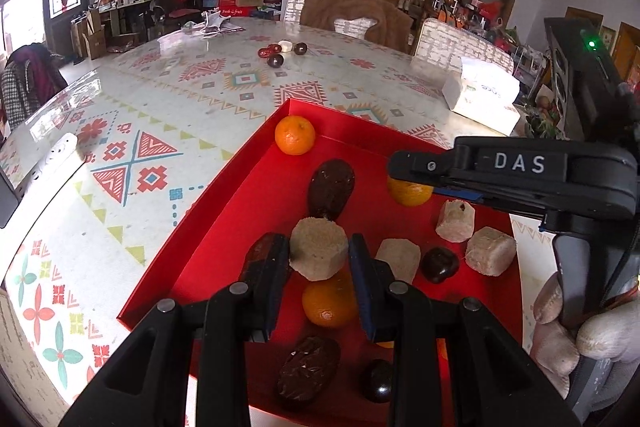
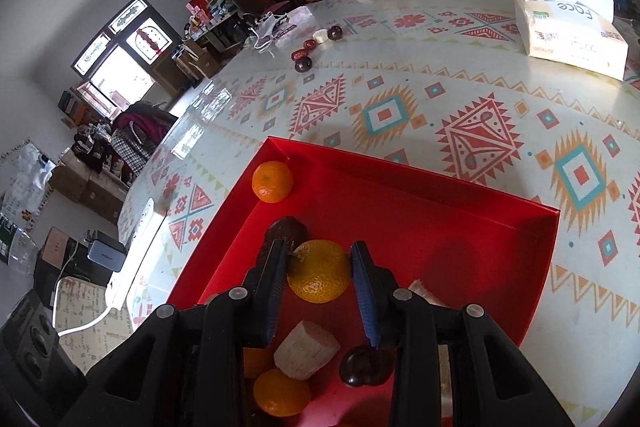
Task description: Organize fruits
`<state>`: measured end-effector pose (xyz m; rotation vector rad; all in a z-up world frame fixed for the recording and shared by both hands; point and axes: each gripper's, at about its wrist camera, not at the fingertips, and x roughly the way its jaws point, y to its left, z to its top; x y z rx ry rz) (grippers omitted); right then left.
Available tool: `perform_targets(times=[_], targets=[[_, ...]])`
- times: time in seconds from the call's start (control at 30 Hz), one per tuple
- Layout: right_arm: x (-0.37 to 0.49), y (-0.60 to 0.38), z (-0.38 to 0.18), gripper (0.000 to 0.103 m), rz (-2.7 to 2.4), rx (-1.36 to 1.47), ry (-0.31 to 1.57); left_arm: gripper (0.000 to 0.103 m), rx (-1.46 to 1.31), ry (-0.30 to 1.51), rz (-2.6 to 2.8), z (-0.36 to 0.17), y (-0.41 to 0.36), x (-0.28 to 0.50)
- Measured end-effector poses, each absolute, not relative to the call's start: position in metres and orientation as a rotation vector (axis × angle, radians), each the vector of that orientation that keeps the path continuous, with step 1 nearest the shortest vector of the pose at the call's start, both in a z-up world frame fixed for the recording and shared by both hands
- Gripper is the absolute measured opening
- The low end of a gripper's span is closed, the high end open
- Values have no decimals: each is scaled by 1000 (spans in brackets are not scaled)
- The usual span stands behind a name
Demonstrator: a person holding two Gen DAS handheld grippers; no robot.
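Two claws work over the red tray (image 1: 224,211), which sits on the patterned tabletop (image 1: 168,95) and holds the mixed fruit. In the left wrist view the left claw (image 1: 319,259) is clamped on a beige cut chunk (image 1: 318,247), pads pressing its two sides, above a tangerine (image 1: 328,303) lying at six o'clock from it. In the right wrist view the right claw (image 2: 319,277) is closed around another tangerine (image 2: 319,271), its pads against the peel, with a dark date (image 2: 286,233) just beside at eleven o'clock. A third tangerine (image 2: 272,181) rests in the tray's far corner at twelve o'clock, and more beige chunks and dark fruits lie near the tray's near side. Well apart, at twelve o'clock on the tabletop, sit a few small dark fruits (image 1: 282,53); a tissue box (image 2: 572,27) stands at two o'clock. To do this step well, I judge each piece should be lifted straight up, clear of its neighbours, then set beside its own kind without squeezing harder.
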<state>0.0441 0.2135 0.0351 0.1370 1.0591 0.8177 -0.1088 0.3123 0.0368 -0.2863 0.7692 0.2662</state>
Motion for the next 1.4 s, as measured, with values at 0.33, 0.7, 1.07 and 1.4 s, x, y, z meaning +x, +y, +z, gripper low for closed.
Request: perform_targets(times=[0.33, 0.7, 1.07, 1.4], targets=[[42, 209, 40, 38, 846, 160, 1037, 50, -287, 767, 283, 42, 309, -107], [25, 173, 64, 38, 836, 201, 979, 59, -240, 721, 289, 66, 290, -122], [-4, 129, 77, 38, 813, 244, 951, 70, -168, 659, 288, 96, 254, -148], [-31, 76, 83, 42, 776, 279, 911, 76, -84, 624, 270, 114, 207, -163]])
